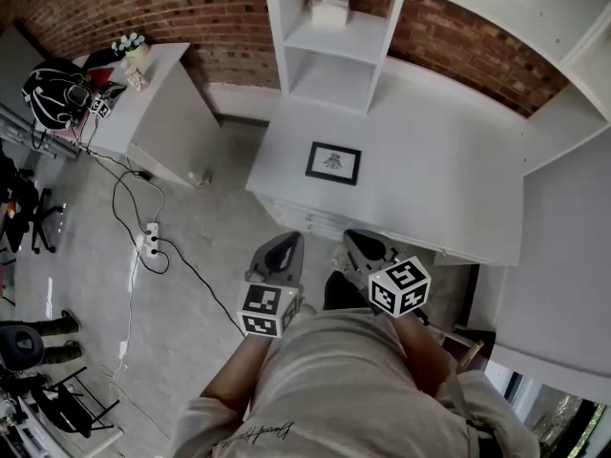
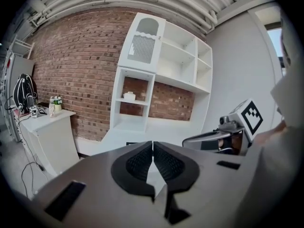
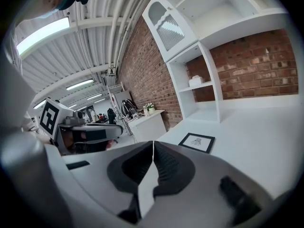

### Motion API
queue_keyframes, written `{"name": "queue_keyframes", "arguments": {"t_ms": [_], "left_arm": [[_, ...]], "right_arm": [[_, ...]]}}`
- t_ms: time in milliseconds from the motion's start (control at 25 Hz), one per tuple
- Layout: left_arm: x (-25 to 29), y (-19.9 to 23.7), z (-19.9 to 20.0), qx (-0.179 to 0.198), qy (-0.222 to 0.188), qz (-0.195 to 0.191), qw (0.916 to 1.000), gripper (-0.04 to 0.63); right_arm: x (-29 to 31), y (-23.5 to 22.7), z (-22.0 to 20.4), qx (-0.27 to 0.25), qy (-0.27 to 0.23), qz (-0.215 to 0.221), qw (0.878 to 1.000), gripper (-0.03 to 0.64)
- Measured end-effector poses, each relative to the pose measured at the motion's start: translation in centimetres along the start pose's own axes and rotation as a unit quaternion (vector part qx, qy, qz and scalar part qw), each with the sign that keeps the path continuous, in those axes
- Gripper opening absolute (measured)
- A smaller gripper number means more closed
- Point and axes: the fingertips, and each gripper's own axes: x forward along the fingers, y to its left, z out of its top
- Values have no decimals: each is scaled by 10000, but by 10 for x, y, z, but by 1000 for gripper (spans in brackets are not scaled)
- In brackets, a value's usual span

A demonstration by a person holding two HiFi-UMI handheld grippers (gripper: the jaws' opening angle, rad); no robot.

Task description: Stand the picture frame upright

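Leftmost, shows the left hand-held gripper point(image 1: 283, 248), jaws pressed together on nothing, just short of the white tabletop point(image 1: 449, 170). Slightly right and farther in, picture frame point(image 1: 333, 163) lying flat, face up, on that tabletop, well apart from both tools. Rightmost, right hand-held gripper point(image 1: 367, 248), likewise closed and empty.

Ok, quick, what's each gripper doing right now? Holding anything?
Left gripper: closed, holding nothing.
Right gripper: closed, holding nothing; the picture frame lies flat, untouched.
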Motion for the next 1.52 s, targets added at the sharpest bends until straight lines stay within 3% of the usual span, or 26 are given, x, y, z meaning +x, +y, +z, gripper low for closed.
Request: {"name": "queue_keyframes", "arguments": {"t_ms": [320,760,1200,1520], "left_arm": [[80,26,46,-120,-78,215,9997,20],[155,39,80,-291,-128,547,9980,20],[185,55,83,-221,167,486,9984,20],[223,84,73,-238,512,165,9983,20]], "right_arm": [[48,-77,65,-168,-34,194,9997,29],[80,-147,95,-218,110,533,9983,29],[94,-178,95,115,175,354,9992,29],[111,-205,84,422,299,-171,9985,29]]}}
